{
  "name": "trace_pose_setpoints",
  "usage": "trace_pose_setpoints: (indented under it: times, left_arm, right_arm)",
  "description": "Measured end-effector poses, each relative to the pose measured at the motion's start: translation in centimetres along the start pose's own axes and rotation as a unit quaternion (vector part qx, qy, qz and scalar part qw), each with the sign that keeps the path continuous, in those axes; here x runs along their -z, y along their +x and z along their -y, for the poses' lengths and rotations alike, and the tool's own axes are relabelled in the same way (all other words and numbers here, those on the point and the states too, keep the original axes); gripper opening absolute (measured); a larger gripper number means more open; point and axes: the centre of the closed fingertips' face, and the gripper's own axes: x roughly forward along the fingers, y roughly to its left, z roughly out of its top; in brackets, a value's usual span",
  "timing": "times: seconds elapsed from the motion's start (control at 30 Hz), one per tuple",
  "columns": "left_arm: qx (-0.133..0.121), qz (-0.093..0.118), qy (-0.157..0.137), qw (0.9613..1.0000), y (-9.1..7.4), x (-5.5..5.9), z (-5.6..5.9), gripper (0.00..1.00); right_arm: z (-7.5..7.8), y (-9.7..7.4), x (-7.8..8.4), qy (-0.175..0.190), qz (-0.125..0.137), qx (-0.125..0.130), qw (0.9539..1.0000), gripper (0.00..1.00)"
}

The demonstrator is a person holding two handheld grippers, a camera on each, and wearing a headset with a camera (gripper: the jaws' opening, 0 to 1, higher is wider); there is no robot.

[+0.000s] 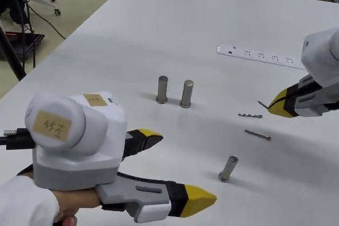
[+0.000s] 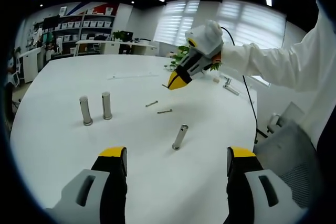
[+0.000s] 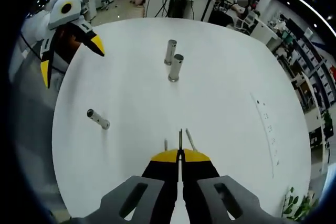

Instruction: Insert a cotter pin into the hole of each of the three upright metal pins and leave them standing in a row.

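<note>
While the left tool is hovering wide open low over the worktop, the right tool is pinching a cotter pin in closed jaws, clear of the surface. Two metal pins are standing side by side; third pin is sitting apart, nearer, looking tilted. Two loose cotter pins are lying between it and the right tool
</note>
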Motion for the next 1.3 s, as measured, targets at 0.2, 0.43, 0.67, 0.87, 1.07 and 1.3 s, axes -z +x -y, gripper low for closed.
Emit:
trace_pose_setpoints:
  times: [0.2, 0.43, 0.67, 0.87, 1.07, 1.3]
  left_arm:
    - [-0.006, 0.020, -0.021, 0.9996, 0.6, -1.5, -0.6, 0.58]
    - [0.010, 0.038, -0.045, 0.9982, 1.9, -3.7, -0.1, 0.51]
    - [0.027, 0.047, -0.053, 0.9971, 3.3, -5.9, 0.7, 0.46]
    - [0.042, 0.046, -0.051, 0.9968, 4.3, -7.2, 1.6, 0.38]
    - [0.046, 0.044, -0.042, 0.9971, 4.9, -7.9, 2.2, 0.30]
    - [0.058, 0.032, -0.043, 0.9969, 5.9, -7.8, 3.1, 0.24]
  right_arm:
    - [-1.0, -1.5, 0.4, -0.006, 0.005, 0.020, 0.9998, 0.00]
    - [-2.8, -3.2, -0.5, 0.009, 0.040, 0.028, 0.9988, 0.00]
    - [-4.4, -4.6, -2.1, -0.005, 0.065, 0.038, 0.9971, 0.00]
    - [-5.0, -5.2, -3.1, -0.015, 0.082, 0.047, 0.9954, 0.00]
    - [-5.9, -5.5, -2.9, -0.038, 0.075, 0.067, 0.9942, 0.00]
    - [-7.3, -5.2, -3.1, -0.048, 0.083, 0.069, 0.9929, 0.00]
